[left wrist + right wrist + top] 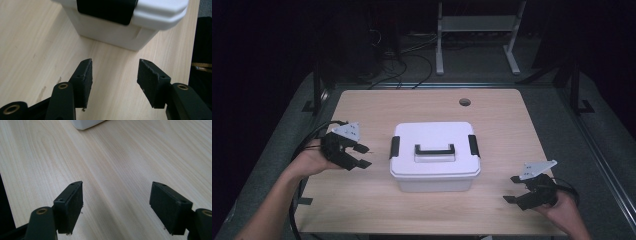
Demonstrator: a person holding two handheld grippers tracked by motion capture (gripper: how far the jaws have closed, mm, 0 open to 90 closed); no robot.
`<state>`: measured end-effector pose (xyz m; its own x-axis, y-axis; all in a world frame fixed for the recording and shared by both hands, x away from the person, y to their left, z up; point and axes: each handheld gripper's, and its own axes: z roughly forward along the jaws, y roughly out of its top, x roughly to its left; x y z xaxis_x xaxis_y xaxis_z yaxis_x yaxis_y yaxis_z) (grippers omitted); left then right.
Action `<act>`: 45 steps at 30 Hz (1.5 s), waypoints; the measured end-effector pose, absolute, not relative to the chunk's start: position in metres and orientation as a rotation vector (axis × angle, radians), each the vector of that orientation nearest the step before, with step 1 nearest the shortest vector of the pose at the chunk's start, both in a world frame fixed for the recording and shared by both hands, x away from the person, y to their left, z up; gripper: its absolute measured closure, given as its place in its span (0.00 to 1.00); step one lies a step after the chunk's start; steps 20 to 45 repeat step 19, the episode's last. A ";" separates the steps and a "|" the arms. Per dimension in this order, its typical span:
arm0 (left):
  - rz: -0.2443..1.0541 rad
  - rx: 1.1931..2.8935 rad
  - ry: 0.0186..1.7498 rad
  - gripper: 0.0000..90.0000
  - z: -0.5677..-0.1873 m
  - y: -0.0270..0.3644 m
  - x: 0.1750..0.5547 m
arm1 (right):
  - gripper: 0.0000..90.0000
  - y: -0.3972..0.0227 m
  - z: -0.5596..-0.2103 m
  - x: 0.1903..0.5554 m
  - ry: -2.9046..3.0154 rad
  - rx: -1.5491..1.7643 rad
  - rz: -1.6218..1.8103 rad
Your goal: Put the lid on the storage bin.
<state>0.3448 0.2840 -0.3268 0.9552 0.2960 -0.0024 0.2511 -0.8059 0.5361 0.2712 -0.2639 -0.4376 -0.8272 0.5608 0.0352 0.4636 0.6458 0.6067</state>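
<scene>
- Light wood table (377, 107), round hole (465, 102) at far edge; dark room, white frame (477, 30) behind.
- 1 white lidded box (435, 156) mid-table, long axis left-right, black handle (434, 149) on top, 2 black side latches.
- Left gripper (362, 155) near box's left end, right gripper (511, 189) off its right front corner: both part-open, nothing held.

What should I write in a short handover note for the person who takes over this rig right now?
Left gripper: open, nothing between its jaws, beside the left end of the white box and pointing at the left latch, not touching it.
Right gripper: open, empty, near the table's front right corner, apart from the box.
Box: middle of the table, lid on, both black latches down, the right latch too; handle lies flat.
Done: nothing on the box yet.
Left: probably release both latches, then lift the lid.
</scene>
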 end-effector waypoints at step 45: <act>0.155 2.467 0.526 0.37 -0.370 0.309 0.324 | 0.30 -0.262 -0.437 0.262 2.710 0.814 0.919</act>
